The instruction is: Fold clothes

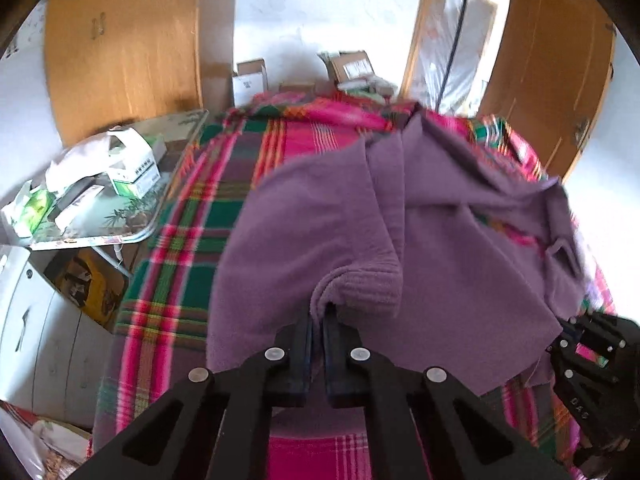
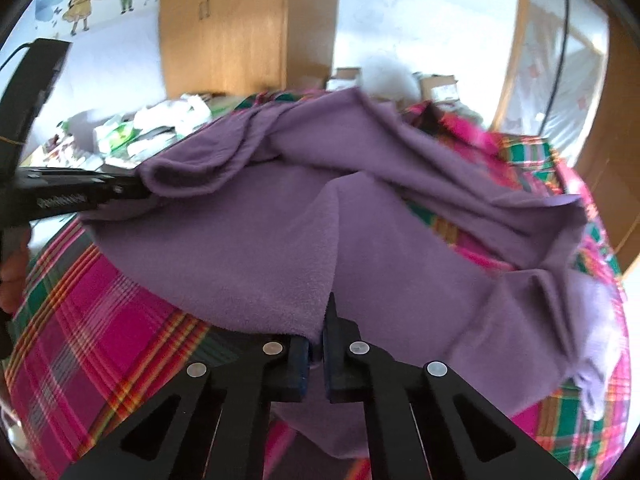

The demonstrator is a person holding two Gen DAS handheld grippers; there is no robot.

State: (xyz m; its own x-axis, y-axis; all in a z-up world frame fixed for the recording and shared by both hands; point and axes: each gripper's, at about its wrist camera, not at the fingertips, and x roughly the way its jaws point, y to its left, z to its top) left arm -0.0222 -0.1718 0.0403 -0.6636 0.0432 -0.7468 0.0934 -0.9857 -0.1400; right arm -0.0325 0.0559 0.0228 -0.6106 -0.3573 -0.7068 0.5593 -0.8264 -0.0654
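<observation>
A purple fleece garment (image 1: pixel 420 220) is held up over a bed covered in a pink and green plaid blanket (image 1: pixel 180 240). My left gripper (image 1: pixel 319 316) is shut on a ribbed edge of the garment. In the right wrist view the same purple garment (image 2: pixel 280 240) spreads across the bed, and my right gripper (image 2: pixel 317 320) is shut on its near edge. The left gripper (image 2: pixel 132 190) shows at the left of that view, pinching a folded corner. The right gripper (image 1: pixel 576 344) appears at the lower right of the left wrist view. A collar lies at the right (image 2: pixel 560 280).
A side table (image 1: pixel 100 236) with white and green boxes (image 1: pixel 132 168) stands left of the bed. A wooden wardrobe (image 1: pixel 120 48) and cardboard boxes (image 1: pixel 352 66) are behind it. A wooden door (image 1: pixel 552 80) stands at the right. A hand (image 2: pixel 12 272) shows at the left edge.
</observation>
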